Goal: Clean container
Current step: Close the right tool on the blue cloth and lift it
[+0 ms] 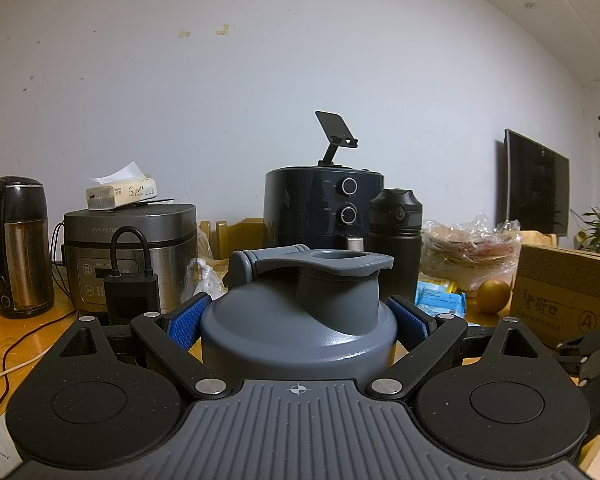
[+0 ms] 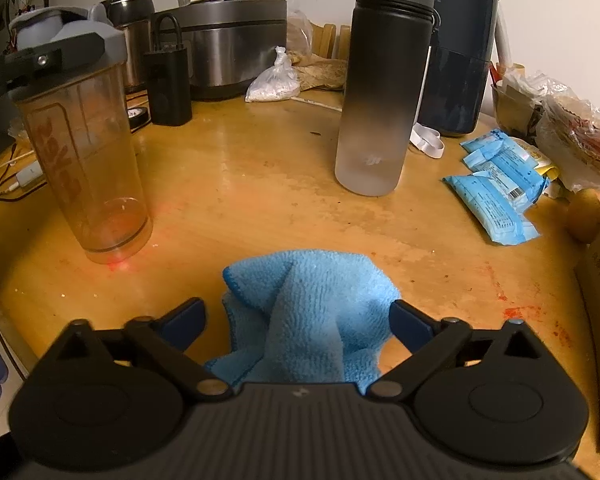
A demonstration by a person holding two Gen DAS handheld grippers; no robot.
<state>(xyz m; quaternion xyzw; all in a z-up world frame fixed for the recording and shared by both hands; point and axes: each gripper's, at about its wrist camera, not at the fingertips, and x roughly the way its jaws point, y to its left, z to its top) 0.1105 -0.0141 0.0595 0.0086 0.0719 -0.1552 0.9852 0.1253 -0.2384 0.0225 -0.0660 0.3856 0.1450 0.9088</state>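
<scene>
Two hand-held grippers are busy: your left (image 1: 298, 320) clamps the shaker (image 2: 88, 152) at its lid, upright on the surface (image 2: 260, 184), while your right (image 2: 298, 320) straddles the cloth (image 2: 308, 312), jaws wide, so next pinch it.

The bench (image 2: 260, 184) is glossy varnished wood, scuffed and stained. On it, a fluffy blue terry cloth (image 2: 308, 312) and a shaker (image 2: 88, 152) of clear, smooth plastic — its grey lid (image 1: 300, 320) matt. The water bottle (image 2: 380, 92) looks frosted, black fading to pale; the rice cooker (image 2: 228, 48) — brushed metal.
</scene>
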